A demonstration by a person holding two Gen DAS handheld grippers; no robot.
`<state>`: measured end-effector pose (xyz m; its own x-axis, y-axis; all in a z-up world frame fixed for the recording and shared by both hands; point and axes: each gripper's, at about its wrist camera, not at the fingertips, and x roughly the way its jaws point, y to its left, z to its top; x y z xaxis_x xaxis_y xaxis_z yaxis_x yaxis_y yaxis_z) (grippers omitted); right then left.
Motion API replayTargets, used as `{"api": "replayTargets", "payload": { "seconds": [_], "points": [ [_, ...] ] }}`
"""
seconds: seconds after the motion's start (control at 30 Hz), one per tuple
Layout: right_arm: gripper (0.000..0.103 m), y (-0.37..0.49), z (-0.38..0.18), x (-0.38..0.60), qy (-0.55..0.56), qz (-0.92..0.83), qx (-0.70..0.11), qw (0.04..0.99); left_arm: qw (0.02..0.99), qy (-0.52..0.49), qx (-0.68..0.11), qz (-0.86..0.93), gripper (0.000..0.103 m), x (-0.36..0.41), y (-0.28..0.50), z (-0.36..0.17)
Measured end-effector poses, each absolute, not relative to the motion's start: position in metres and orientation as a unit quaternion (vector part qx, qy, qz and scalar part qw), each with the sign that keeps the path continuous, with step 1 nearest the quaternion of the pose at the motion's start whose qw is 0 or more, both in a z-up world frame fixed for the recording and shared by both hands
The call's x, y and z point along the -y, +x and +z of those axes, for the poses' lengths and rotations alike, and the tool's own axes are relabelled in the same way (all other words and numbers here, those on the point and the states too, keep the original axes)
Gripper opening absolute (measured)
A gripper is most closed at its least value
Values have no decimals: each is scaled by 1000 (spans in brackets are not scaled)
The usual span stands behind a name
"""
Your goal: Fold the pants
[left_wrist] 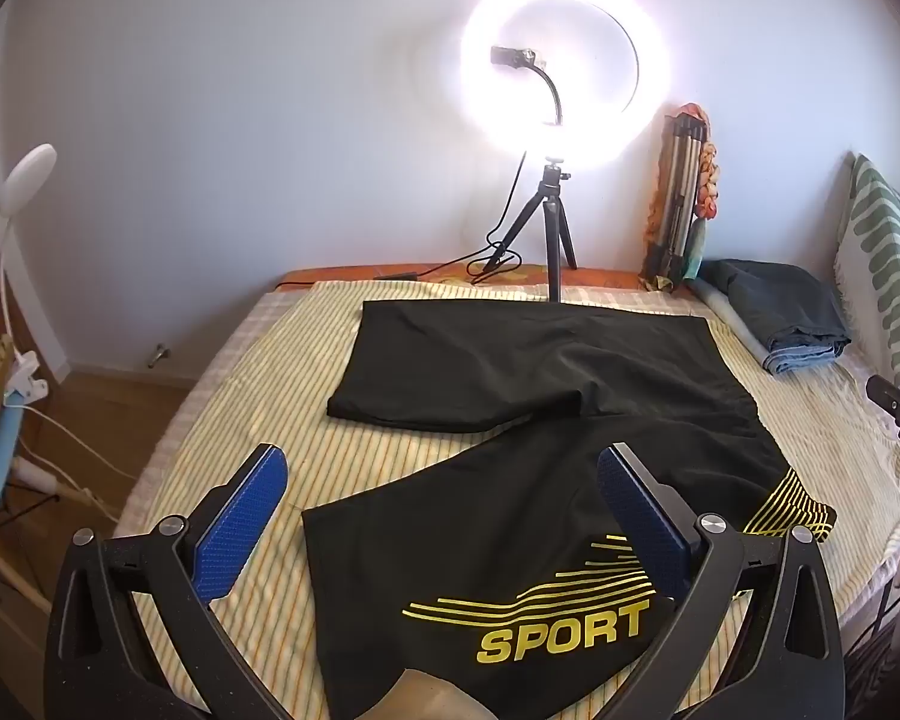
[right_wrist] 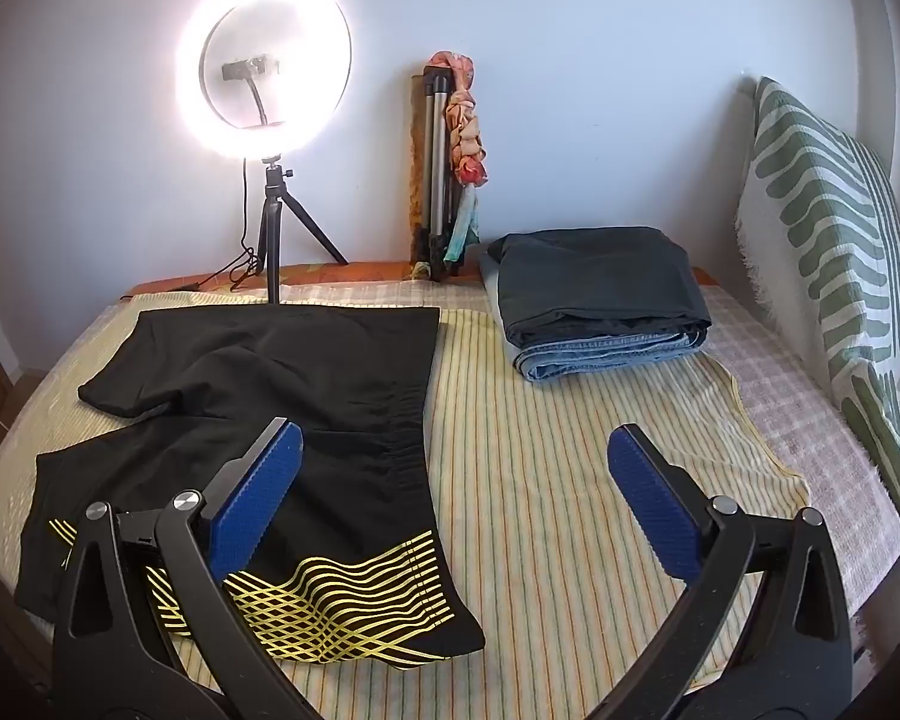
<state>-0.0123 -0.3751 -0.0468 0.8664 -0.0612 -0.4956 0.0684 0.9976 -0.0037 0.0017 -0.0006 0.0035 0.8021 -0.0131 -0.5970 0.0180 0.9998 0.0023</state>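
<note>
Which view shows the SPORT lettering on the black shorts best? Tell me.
The left wrist view: the SPORT lettering reads in full on the near leg of the black shorts. The right wrist view shows the shorts but only yellow wavy lines, no lettering.

The left gripper (left_wrist: 444, 501) covers the lower right part of the black pants (left_wrist: 510, 396), and its right finger (left_wrist: 642, 516) hides the end of the yellow line print. The lower frame edge cuts off the nearest leg hem. In the right wrist view, the right gripper (right_wrist: 456, 492) masks part of the yellow pattern on the waistband corner. The ring light (right_wrist: 264, 60) is overexposed (its mounted device is unreadable). The folded clothes (right_wrist: 600, 306) conceal their lower layers.
</note>
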Motion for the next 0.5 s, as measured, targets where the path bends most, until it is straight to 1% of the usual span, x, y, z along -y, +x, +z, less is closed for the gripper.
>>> {"api": "replayTargets", "payload": {
  "seconds": [0.5],
  "points": [
    [103, -12, -48, 375, 8, -33, -256, 966, 949, 4, -314, -8, 103, 1, 1, 3]
  ]
}}
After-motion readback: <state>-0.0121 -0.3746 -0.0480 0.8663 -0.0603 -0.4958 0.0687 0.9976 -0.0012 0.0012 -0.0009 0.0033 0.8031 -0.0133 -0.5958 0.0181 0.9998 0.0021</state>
